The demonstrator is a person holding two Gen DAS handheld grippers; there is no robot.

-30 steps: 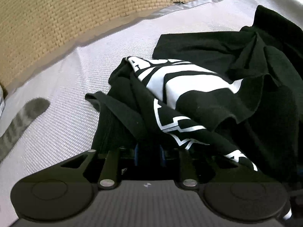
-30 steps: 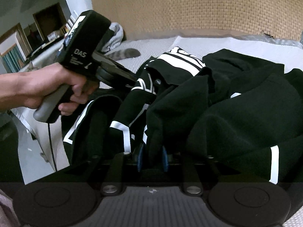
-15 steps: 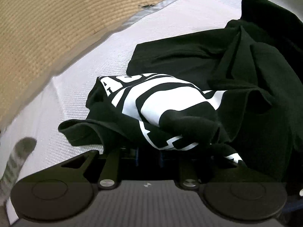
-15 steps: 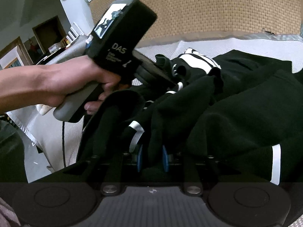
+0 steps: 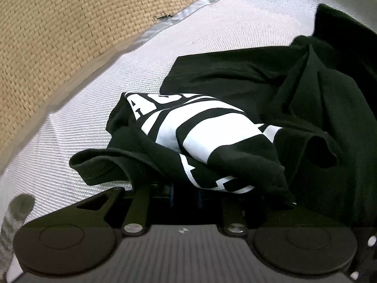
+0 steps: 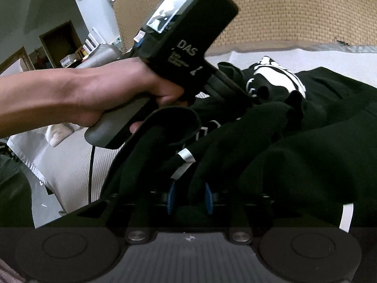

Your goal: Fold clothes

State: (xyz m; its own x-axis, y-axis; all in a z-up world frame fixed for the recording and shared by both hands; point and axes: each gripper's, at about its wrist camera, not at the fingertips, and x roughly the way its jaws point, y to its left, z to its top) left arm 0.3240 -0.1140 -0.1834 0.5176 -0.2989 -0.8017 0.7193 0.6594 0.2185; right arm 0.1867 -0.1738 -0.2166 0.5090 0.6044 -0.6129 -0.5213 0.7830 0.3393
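Nearest, the right hand-held gripper (image 6: pixel 189 198) has a thick fold of the black shirt (image 6: pixel 306 165) between its blue pads (image 6: pixel 208 198). Its jaws have just been opening. I cannot tell whether the pads press on the cloth or only stand around it. Just to its left, a person's hand (image 6: pixel 113 94) grips the left hand-held gripper (image 5: pixel 186 193). Its jaws have just been closing and now stand nearly together, pinching a bunched edge of the same shirt. The cloth drapes over the fingers and hides them.

The shirt lies crumpled on the bed (image 5: pixel 117 89), heaped towards the right. Its white print (image 5: pixel 207 122) is rumpled on top and a loose hem curl (image 5: pixel 101 165) sticks out to the left. Beyond the heap a flatter panel (image 5: pixel 223 75) spreads over the cover.

To my eye this is light, limp jersey. It should sag from any hold, keep no shape and slide over itself, but it is not fragile. A pinch in the middle would likely only lift a lump. Better holds look to be a single layer at a seamed edge, such as the hem, shoulders or collar, with the two grips well apart so the cloth hangs flat.

Farthest back stands the woven headboard (image 5: pixel 59 35).
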